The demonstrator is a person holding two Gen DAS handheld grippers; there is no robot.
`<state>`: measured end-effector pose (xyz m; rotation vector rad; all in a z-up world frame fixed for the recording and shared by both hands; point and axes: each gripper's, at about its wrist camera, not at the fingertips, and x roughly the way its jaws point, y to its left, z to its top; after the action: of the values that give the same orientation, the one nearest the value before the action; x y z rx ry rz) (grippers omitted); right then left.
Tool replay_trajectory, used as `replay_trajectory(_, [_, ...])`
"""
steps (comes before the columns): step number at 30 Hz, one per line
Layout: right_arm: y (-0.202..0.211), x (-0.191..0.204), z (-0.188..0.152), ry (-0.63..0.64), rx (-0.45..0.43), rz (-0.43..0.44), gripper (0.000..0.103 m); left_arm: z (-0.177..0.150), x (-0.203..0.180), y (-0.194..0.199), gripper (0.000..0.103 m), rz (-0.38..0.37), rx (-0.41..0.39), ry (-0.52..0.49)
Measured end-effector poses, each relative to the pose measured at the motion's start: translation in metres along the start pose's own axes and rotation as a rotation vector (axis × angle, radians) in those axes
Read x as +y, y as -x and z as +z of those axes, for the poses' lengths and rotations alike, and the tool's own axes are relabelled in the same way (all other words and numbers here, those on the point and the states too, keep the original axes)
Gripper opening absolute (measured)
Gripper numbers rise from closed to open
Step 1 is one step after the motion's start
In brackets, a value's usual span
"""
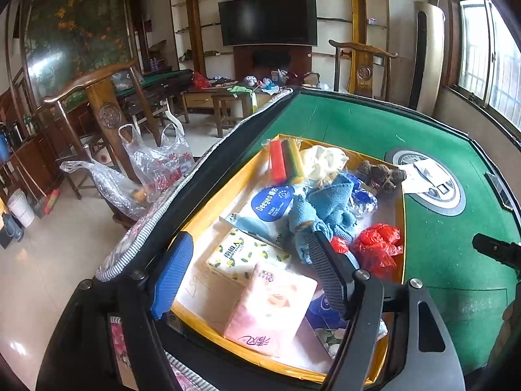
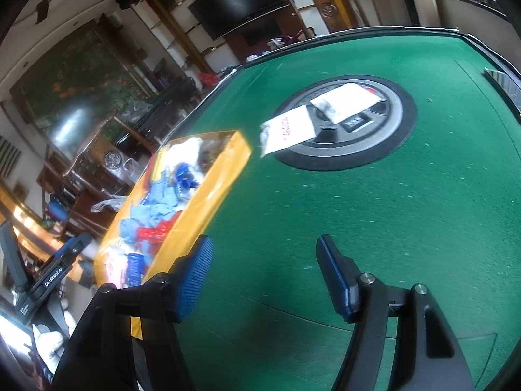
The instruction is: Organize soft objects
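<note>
**Ana:** Contents first, since only the left wrist view shows them sharply. Inside the yellow box [image 1: 400, 195], going left to right: a lemon-print tissue pack [image 1: 242, 254], a pink tissue pack [image 1: 272, 309] nearest the camera, a Deeyeo wipes pack [image 1: 272, 203], a red-and-green sponge stack [image 1: 286, 161] at the far end, a white cloth [image 1: 322, 159], a blue towel [image 1: 329, 205], a brown fuzzy lump [image 1: 381, 172] and a red plastic bag [image 1: 377, 247].

**Ben:** And the right wrist view?

**Ana:** It shows the same box [image 2: 208, 192] from outside, blurred, at the left edge of the green table [image 2: 358, 228], plus two white packets [image 2: 289, 130] on the round grey centre hub [image 2: 345, 123], which the other view only catches partly.

**Ben:** Left gripper?

**Ana:** The left gripper [image 1: 250, 277] hangs over the near end of the box, jaws spread wide with nothing between them. The pink tissue pack lies below the gap; the blue towel sits just beyond the right fingertip [image 1: 320, 247]. Whether that tip touches the towel, I cannot tell.

**Ben:** Right gripper?

**Ana:** The right gripper [image 2: 263, 277] is also spread wide and empty, over bare green felt, with the box just beside its left finger [image 2: 195, 273] and the packets well ahead.
</note>
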<state>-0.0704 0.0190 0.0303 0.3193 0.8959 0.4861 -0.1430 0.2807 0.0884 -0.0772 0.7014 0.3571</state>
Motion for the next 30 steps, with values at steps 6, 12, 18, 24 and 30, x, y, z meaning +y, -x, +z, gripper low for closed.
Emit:
replay_trajectory(6, [0.024, -0.03, 0.001, -0.047, -0.039, -0.043, 0.061, -0.001, -0.007, -0.002, 0.073, -0.013, 0.013, -0.012])
replay_trajectory(12, [0.085, -0.091, 0.006, -0.164, -0.161, -0.151, 0.061, -0.004, -0.016, 0.0, 0.073, -0.1, 0.017, -0.034])
replay_trajectory(18, [0.154, -0.173, 0.002, -0.337, -0.263, -0.356, 0.069, -0.005, -0.033, 0.008, 0.073, -0.217, -0.002, -0.058])
replay_trajectory(24, [0.158, -0.215, 0.005, -0.42, -0.233, -0.463, 0.069, -0.009, -0.054, 0.021, 0.073, -0.272, -0.014, -0.111])
replay_trajectory(30, [0.132, -0.205, 0.001, -0.385, -0.174, -0.471, 0.078, -0.009, -0.056, 0.021, 0.073, -0.274, 0.012, -0.094])
